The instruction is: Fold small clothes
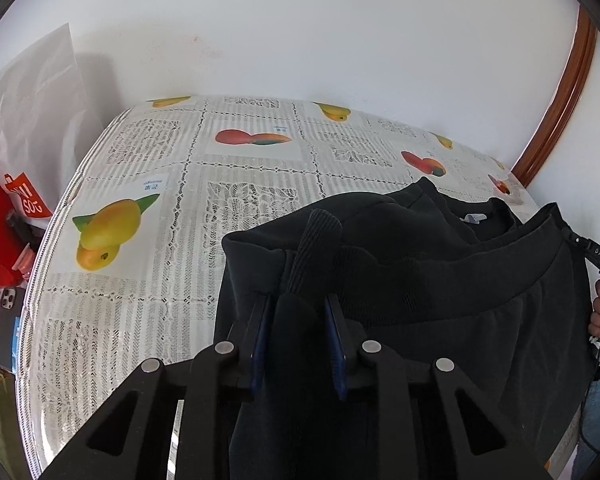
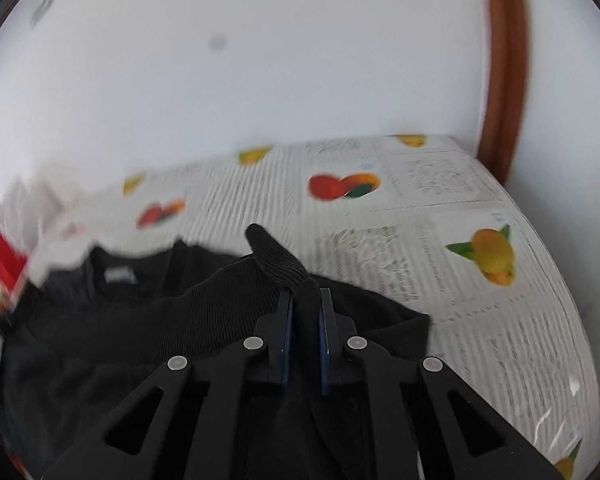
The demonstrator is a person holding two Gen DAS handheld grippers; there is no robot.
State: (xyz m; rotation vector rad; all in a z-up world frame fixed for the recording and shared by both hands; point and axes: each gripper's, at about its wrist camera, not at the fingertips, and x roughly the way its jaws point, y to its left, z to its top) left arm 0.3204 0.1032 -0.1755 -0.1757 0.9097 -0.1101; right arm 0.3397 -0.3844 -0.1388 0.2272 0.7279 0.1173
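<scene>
Left wrist: both grippers (image 1: 298, 308) (image 2: 305, 300) pinch black sweatshirt (image 1: 440, 272)

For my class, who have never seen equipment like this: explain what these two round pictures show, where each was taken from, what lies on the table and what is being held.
There is no robot: a person holds a two-finger gripper in each hand, and each carries a wide-angle camera looking along its fingers. One picture comes from the left gripper, the other from the right gripper.

A black knitted sweater lies on a table covered with a white lace-patterned cloth printed with mangoes.

Each gripper is shut on a ribbed part of the sweater, lifting it. The right view is blurred. A red and white shopping bag stands beside the table.
</scene>
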